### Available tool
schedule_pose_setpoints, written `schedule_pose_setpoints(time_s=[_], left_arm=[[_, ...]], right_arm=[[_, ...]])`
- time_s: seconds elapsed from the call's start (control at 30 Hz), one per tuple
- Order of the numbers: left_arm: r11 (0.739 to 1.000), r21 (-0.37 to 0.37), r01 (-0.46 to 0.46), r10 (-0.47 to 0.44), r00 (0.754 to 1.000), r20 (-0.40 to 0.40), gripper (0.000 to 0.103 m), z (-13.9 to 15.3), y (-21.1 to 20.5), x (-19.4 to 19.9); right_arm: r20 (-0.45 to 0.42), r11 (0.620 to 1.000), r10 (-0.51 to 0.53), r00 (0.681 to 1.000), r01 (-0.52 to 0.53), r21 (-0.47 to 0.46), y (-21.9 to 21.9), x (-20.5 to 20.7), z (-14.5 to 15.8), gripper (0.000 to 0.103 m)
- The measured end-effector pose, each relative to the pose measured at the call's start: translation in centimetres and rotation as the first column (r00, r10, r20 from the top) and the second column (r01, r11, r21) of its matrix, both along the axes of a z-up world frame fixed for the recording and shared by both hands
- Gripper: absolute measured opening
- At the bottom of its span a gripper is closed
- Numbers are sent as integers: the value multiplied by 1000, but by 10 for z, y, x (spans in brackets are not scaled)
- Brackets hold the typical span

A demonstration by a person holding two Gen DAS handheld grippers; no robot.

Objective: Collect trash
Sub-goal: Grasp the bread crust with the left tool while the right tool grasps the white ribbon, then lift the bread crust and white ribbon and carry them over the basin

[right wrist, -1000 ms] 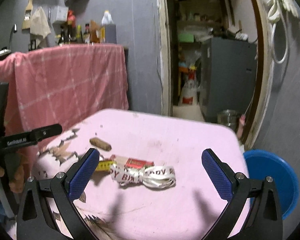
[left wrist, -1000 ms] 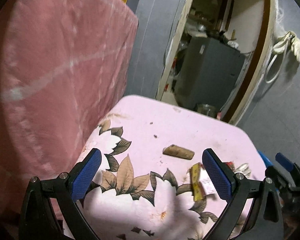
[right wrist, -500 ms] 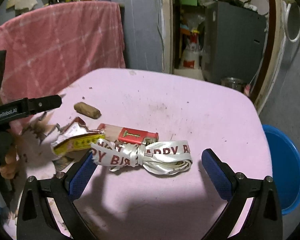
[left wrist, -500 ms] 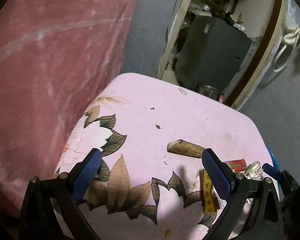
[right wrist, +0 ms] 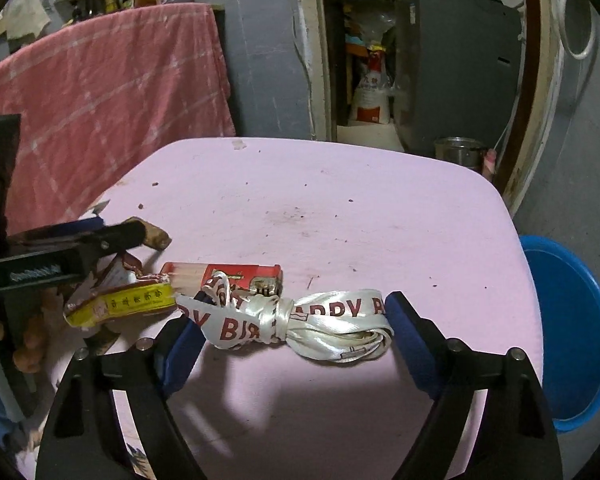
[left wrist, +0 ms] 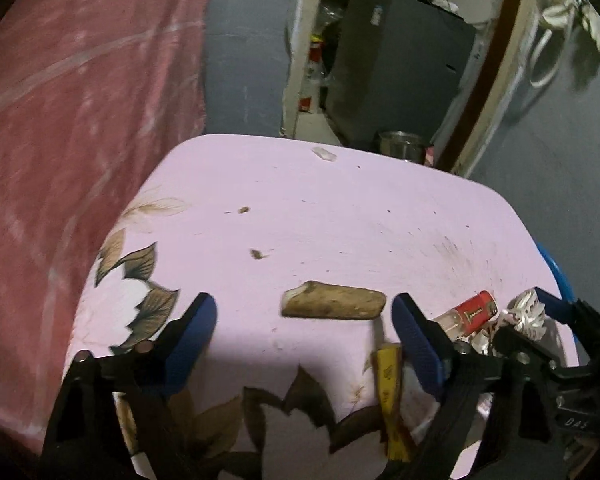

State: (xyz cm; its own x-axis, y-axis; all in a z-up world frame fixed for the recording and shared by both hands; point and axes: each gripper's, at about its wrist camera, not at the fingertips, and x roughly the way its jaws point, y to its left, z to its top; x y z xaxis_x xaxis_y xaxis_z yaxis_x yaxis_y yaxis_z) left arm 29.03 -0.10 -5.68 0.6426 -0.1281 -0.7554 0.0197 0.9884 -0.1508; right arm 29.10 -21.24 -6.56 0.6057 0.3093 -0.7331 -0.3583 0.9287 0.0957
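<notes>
In the left wrist view, a pink checked cloth (left wrist: 80, 120) fills the upper left of the frame, and the pink flowered table (left wrist: 340, 216) spreads across the middle. The left gripper (left wrist: 304, 332) sits at the bottom centre. Its jaws have just been closing a little from their widest, yet they are still apart, and the brown stub-like scrap (left wrist: 334, 305) lies between the blue pads, touching neither as far as I can tell. A second ago that scrap lay farther up the frame, beyond the fingertips; now the gripper has come down and forward around it. Just right of the right pad a yellow wrapper (left wrist: 390, 392) runs toward the bottom edge, and farther right lies a red lighter (left wrist: 474, 312).

In the right wrist view, the left gripper's black frame enters from the left edge, over the brown scrap. The yellow wrapper (right wrist: 120, 304) lies at centre left, the red lighter (right wrist: 240, 274) just behind the white ribbon (right wrist: 320, 320) printed with red letters. The right gripper (right wrist: 292, 332) is at the bottom centre. Its jaws too have just been narrowing, with the ribbon bundle between the pads; the ends seem to brush them, but no firm pinch shows. Earlier the ribbon sat ahead of the fingertips. A blue basin (right wrist: 568, 332) stands at the right edge, below the table.

Both pieces look framed for pickup; the basin is probably where they go.
</notes>
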Motion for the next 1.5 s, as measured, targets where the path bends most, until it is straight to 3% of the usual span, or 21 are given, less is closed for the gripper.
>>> schedule_pose_setpoints(time_s=[0.17, 0.27, 0.57, 0.87, 1.03, 1.17, 1.33, 1.5], left_arm=[[999, 37, 38, -38, 999, -1, 79, 0, -14, 7], [994, 79, 72, -70, 997, -16, 64, -5, -22, 12], [992, 89, 85, -84, 996, -17, 52, -7, -26, 9], [996, 67, 66, -66, 998, -3, 51, -6, -27, -1], [999, 35, 31, -32, 999, 20, 51, -4, -20, -11], [1000, 14, 9, -9, 999, 35, 51, -1, -17, -18], [999, -14, -31, 32, 997, 74, 51, 5, -11, -31], [998, -27, -61, 64, 988, 138, 51, 10, -11, -52]], right_arm=[[-2, 1000, -4, 1000, 4, 14, -4, 4, 2, 82], [-1, 1000, -6, 1000, 6, 18, -4, 4, 1, 81], [2, 1000, -6, 1000, 6, 22, -2, 5, 2, 77], [37, 1000, 6, 999, -7, 29, -5, -3, 2, 60], [44, 999, 16, 999, -17, 30, -8, -8, 1, 43], [45, 999, 29, 999, -30, 33, -9, -12, -1, 36], [64, 998, 38, 997, -41, 47, -9, -19, -2, 18], [96, 997, 28, 995, -34, 66, -14, -29, 1, 12]])
